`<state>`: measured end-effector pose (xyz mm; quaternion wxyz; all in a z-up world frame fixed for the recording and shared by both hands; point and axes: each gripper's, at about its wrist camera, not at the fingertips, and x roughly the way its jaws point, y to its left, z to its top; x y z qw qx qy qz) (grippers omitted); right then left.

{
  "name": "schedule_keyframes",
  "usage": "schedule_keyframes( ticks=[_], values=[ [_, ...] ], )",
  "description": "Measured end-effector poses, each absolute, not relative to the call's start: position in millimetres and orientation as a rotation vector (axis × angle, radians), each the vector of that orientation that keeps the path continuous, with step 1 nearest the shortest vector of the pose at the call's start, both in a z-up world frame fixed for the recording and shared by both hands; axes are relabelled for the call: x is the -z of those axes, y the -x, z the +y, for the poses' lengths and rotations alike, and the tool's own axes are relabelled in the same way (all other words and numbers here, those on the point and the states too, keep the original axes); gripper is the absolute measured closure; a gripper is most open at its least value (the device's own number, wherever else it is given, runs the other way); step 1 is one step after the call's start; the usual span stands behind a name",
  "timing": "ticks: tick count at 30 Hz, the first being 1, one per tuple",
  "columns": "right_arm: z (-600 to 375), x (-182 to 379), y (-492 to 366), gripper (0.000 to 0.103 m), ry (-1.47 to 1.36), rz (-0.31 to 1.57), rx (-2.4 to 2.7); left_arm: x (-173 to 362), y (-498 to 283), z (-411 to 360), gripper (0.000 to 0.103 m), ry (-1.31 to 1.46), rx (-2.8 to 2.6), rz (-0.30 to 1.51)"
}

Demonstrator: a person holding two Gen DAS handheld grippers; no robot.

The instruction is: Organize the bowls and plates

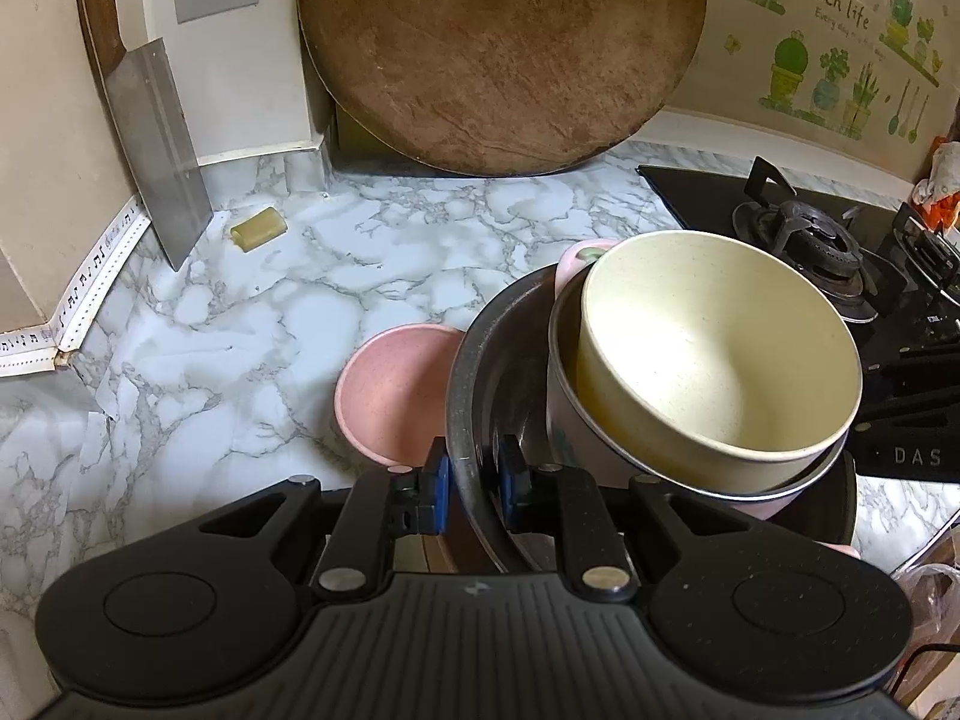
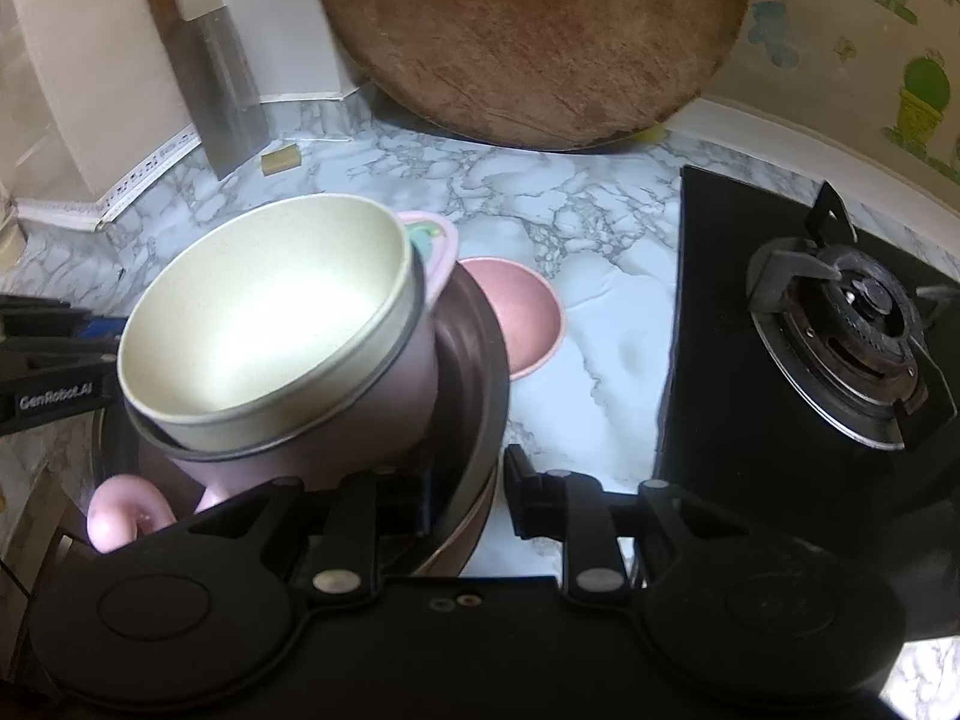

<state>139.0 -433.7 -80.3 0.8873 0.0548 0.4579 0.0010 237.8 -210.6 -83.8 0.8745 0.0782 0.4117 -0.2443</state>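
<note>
A cream bowl (image 1: pixel 720 354) (image 2: pixel 264 324) sits tilted inside a pink pot (image 1: pixel 567 438) (image 2: pixel 396 396), which rests in a wide dark metal pan (image 1: pixel 465 396) (image 2: pixel 474 372) on the marble counter. My left gripper (image 1: pixel 474 480) is shut on the pan's near rim, its blue pads pressing both sides. My right gripper (image 2: pixel 471 495) straddles the pan's opposite rim, one finger inside and one outside. The jaws stand open, with a sliver of counter showing beside the outer finger. A pink bowl (image 1: pixel 390 390) (image 2: pixel 528 312) lies on the counter just behind the pan.
A large round wooden board (image 1: pixel 498 54) leans on the back wall. A cleaver (image 1: pixel 156 150) stands against the left wall with a small yellow block (image 1: pixel 258 228) beside it. A black gas stove (image 1: pixel 810 240) (image 2: pixel 840 330) borders the right. A plastic bag (image 1: pixel 930 600) hangs at the counter's near right.
</note>
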Motion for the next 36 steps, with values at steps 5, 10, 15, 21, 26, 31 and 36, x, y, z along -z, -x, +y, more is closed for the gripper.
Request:
schedule_keyframes(
  ticks=[5,10,15,21,26,31,36],
  values=[
    [-441.0,80.4,-137.0,0.065,-0.15,0.957,0.017,80.9,-239.4,-207.0,0.087,-0.166,0.535,0.87],
    [-443.2,72.2,-130.7,0.06,-0.16,0.937,0.045,69.8,-233.2,-198.7,0.08,-0.163,0.553,0.841],
    [-438.8,57.2,-116.9,0.053,-0.148,0.893,0.079,55.0,-219.6,-186.5,0.038,-0.136,0.554,0.776],
    [-423.3,32.9,-90.7,0.036,-0.112,0.793,0.072,40.7,-202.1,-173.3,0.038,-0.111,0.551,0.742],
    [-408.2,17.3,-71.4,0.022,-0.095,0.715,0.068,31.2,-184.1,-164.1,0.036,-0.101,0.545,0.718],
    [-392.1,1.9,-50.6,0.015,-0.085,0.643,0.047,22.1,-165.0,-153.5,0.026,-0.084,0.545,0.682],
    [-378.1,-9.5,-31.1,0.007,-0.088,0.561,0.042,14.9,-146.4,-142.5,0.023,-0.076,0.547,0.655]
  ],
)
